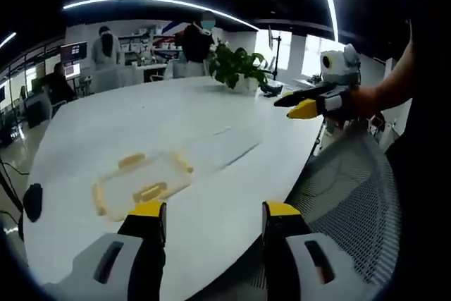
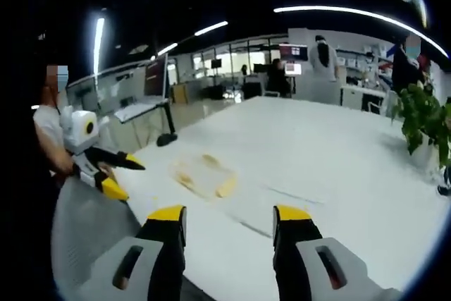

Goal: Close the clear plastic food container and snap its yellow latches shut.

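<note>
Left hand-held gripper (image 1: 213,220) agape, clear container (image 1: 173,167) faint on table (image 1: 211,114)

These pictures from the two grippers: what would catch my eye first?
Probably the clear container with yellow latches, lying open on the big white table, its lid spread flat beside it. Next, the yellow-tipped left gripper and right gripper, both open and short of the container. A potted plant stands at the far edge.

One clear plastic food container (image 1: 151,177) is lying open on one white table (image 1: 211,111), showing three yellow latches (image 1: 131,161). One potted plant (image 1: 237,66) is standing there. Two grippers are hovering: left gripper (image 1: 215,218), right gripper (image 2: 229,223).
</note>
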The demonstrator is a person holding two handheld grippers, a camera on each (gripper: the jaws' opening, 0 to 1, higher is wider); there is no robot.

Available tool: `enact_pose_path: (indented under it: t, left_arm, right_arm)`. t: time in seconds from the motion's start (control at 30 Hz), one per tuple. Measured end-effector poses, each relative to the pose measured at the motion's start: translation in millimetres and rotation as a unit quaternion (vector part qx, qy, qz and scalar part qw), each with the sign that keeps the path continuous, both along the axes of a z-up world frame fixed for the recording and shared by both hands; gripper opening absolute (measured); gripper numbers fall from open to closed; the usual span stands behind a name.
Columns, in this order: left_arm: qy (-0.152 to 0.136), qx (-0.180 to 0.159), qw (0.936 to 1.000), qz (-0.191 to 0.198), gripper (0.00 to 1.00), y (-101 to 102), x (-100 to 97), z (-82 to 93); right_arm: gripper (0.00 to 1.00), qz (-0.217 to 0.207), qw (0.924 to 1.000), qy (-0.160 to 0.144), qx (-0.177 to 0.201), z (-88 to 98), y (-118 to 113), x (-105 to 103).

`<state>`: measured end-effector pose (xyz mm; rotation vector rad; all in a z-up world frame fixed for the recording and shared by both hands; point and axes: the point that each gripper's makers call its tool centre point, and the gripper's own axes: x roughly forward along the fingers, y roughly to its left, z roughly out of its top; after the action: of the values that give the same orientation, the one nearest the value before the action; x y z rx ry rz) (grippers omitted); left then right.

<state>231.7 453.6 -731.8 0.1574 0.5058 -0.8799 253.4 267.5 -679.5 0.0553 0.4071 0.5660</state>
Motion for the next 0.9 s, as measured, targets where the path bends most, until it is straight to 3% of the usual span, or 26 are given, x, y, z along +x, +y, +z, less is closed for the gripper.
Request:
enact_pose_path:
  t: [0.27, 0.53, 0.9]
  left_arm:
    - [0.004, -0.047, 0.9987, 0.019, 0.55, 2.9, 15.9, 21.4]
    - [0.008, -0.044, 0.9988, 0.023, 0.56, 16.5, 27.0, 18.4]
    - [0.015, -0.023, 0.9992, 0.030, 0.56, 37.4, 42.6, 11.3]
  right_arm:
    - [0.52, 0.033, 0.9994, -0.012, -0.004, 9.8, 42.0, 1.8]
    - [0.52, 0.058, 0.9982, -0.014, 0.004, 14.4, 70.0, 7.4]
    - [0.51, 0.079, 0.9966, -0.013, -0.019, 6.2, 76.1, 23.5]
